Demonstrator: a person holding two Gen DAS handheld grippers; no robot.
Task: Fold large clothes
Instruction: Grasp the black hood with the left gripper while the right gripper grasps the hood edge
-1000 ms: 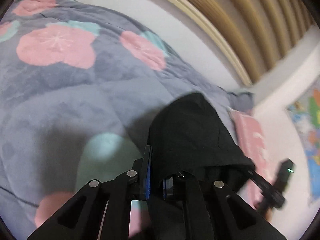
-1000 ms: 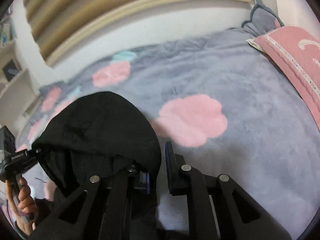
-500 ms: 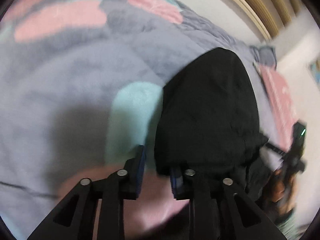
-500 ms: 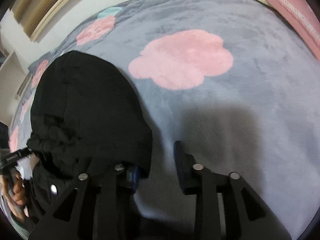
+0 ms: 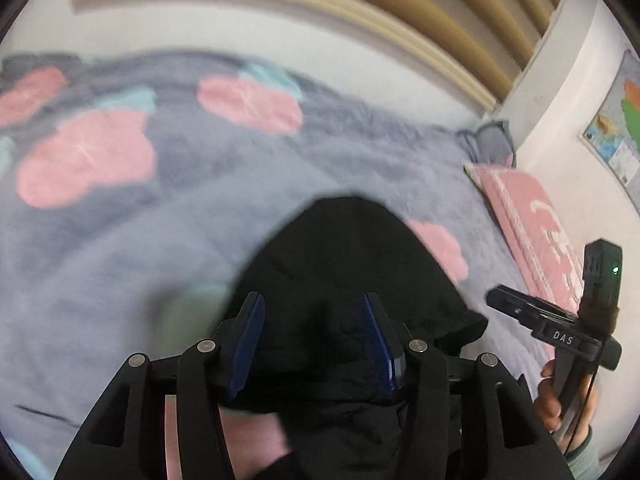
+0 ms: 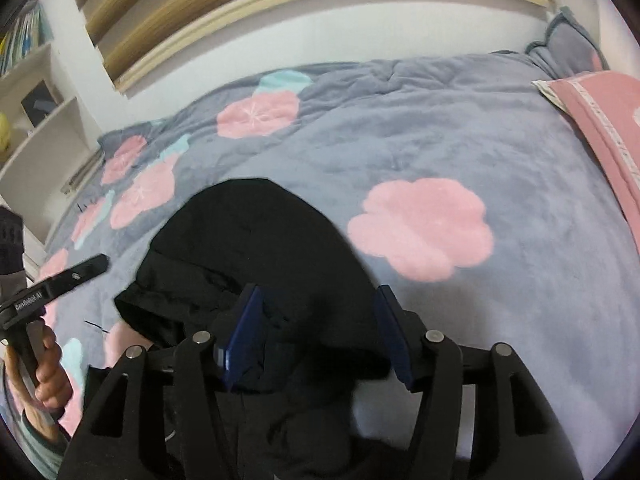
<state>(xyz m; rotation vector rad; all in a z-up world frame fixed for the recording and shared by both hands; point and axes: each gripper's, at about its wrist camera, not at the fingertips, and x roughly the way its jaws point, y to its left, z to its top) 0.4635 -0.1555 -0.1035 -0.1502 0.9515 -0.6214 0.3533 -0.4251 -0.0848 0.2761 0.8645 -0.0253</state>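
Observation:
A black hooded garment [image 5: 344,264] lies on the grey flowered blanket [image 5: 120,220], hood pointing away from me. It also shows in the right wrist view [image 6: 256,248]. My left gripper [image 5: 312,344] is open, its blue-padded fingers spread above the hood's base, holding nothing. My right gripper [image 6: 316,332] is open too, over the hood's near right edge, holding nothing. The garment's body runs under both grippers, out of view.
A pink pillow [image 5: 532,224] lies at the bed's right side; it shows in the right wrist view [image 6: 600,120]. A wall and slatted blind stand behind the bed. White shelves [image 6: 36,112] stand at the left. Each view shows the other hand-held gripper.
Both grippers have opened and let go of the hood, which now lies flat on the blanket. Both have drawn back and tilted up.

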